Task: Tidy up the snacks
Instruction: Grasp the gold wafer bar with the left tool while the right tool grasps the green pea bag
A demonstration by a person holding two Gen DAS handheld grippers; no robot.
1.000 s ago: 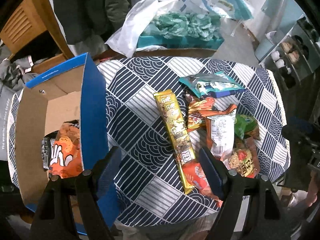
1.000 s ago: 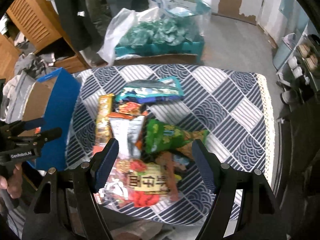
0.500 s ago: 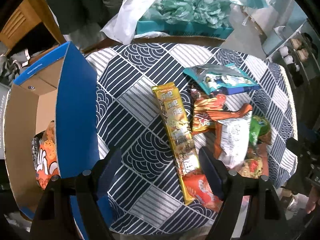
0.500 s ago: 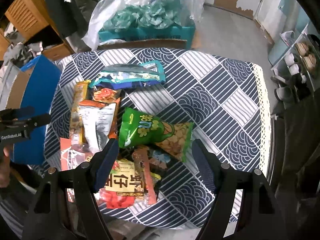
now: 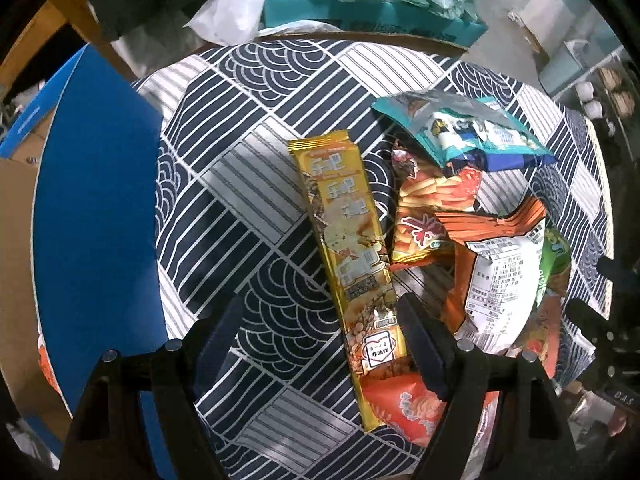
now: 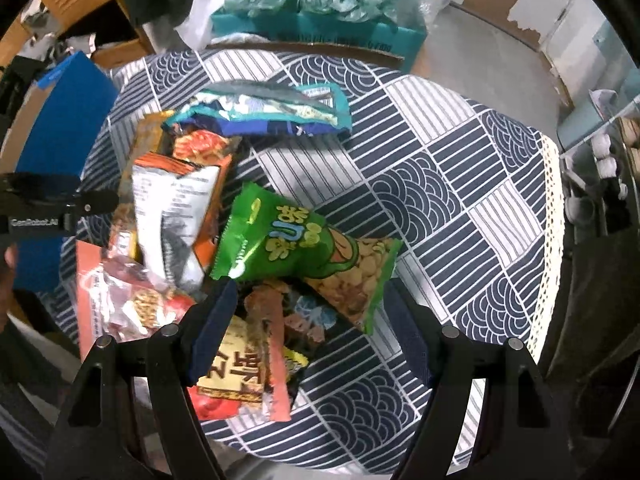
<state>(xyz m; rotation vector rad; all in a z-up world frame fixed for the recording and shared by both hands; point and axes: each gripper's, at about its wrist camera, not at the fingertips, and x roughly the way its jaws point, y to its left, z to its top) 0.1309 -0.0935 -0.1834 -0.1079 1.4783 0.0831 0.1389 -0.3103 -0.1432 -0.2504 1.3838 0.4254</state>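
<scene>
Both claws released: left claw [image 5: 320, 344] should straddle the gold packet [image 5: 348, 256] crosswise, right claw [image 6: 308, 320] takes the green bag [image 6: 292, 240]

Take the long cracker pack [image 5: 348, 256] on the table [image 5: 248, 184] as your landmark. To its left stands the open box [image 5: 92, 216]. Just right of it you have the pile: the fries bag [image 5: 428, 216], the label-up bag [image 5: 496, 288] overlapping that, and the peanut bag [image 6: 304, 240] furthest right. Behind the pile lies the flat pouch [image 5: 460, 128].
</scene>
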